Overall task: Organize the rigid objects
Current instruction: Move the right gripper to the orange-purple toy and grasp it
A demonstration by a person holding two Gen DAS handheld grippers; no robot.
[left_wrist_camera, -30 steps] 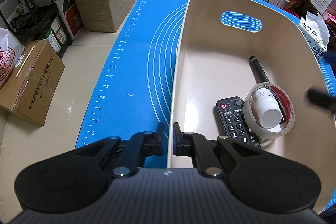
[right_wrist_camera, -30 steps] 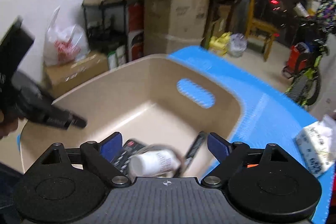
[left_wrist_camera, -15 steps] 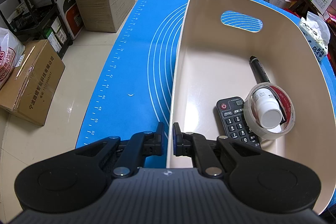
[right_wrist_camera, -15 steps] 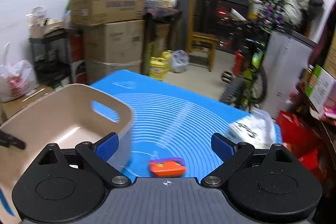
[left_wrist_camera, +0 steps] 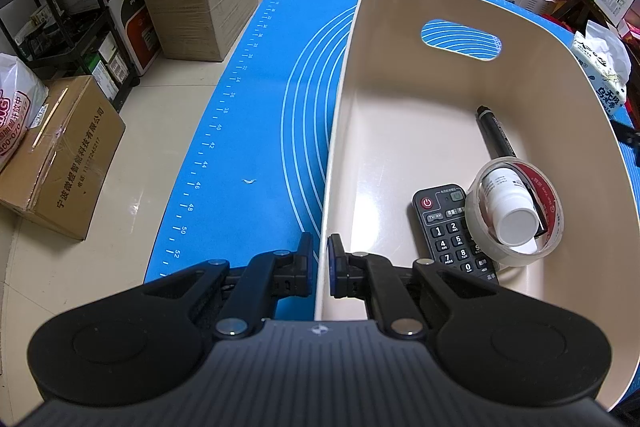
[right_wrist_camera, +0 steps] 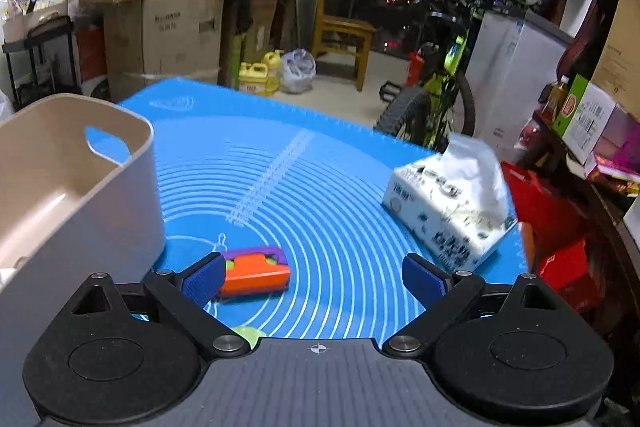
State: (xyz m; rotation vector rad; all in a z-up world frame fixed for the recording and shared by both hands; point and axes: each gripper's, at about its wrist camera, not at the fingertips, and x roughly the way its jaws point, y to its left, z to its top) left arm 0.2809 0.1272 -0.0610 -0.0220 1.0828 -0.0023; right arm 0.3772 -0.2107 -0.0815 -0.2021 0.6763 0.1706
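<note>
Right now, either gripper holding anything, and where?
Left gripper is clamped on the bin side rim. Right gripper is open and empty.

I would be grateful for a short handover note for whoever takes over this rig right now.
Left gripper: shut on the beige bin's near wall, steadying it.
Right gripper: open, empty, facing the orange and purple toy on the blue mat.
Done: remote, black marker, tape roll and white bottle lie in the bin, the bottle inside the roll.
Left: the toy, and something green partly hidden under the right gripper. A tissue pack also sits on the mat.
</note>
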